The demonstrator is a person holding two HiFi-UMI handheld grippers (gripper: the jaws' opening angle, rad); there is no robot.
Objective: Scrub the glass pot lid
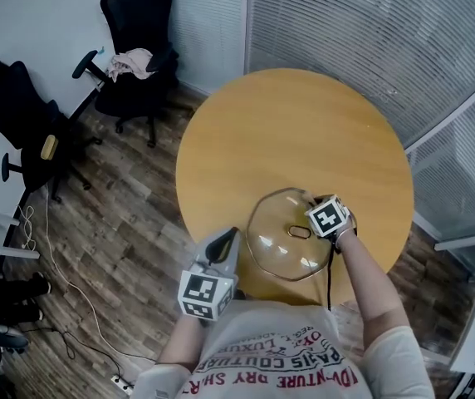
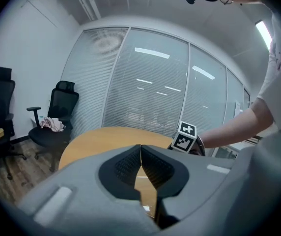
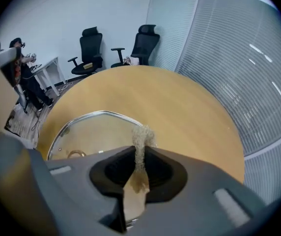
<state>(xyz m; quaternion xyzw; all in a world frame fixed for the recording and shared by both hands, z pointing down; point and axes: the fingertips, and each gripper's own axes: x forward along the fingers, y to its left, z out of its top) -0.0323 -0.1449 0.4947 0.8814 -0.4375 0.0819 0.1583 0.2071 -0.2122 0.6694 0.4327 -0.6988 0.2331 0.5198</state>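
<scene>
The glass pot lid (image 1: 290, 238) lies flat on the round wooden table (image 1: 287, 131) near its front edge, metal rim and small loop handle (image 1: 300, 231) up. My right gripper (image 1: 320, 209) hovers over the lid's right edge, shut on a tan-grey scrub pad (image 3: 141, 137) that sticks up between its fingers; the lid (image 3: 89, 132) shows just left of them. My left gripper (image 1: 225, 241) is held off the table's front-left edge, left of the lid, jaws shut with nothing between them (image 2: 140, 150). From there I see the right gripper's marker cube (image 2: 184, 136).
Two black office chairs (image 1: 134, 32) (image 1: 17, 115) stand on the wood floor at the far left, one with cloth on its seat. Glass walls with blinds (image 1: 387, 32) run behind and right of the table. Cables (image 1: 51, 256) lie on the floor at left.
</scene>
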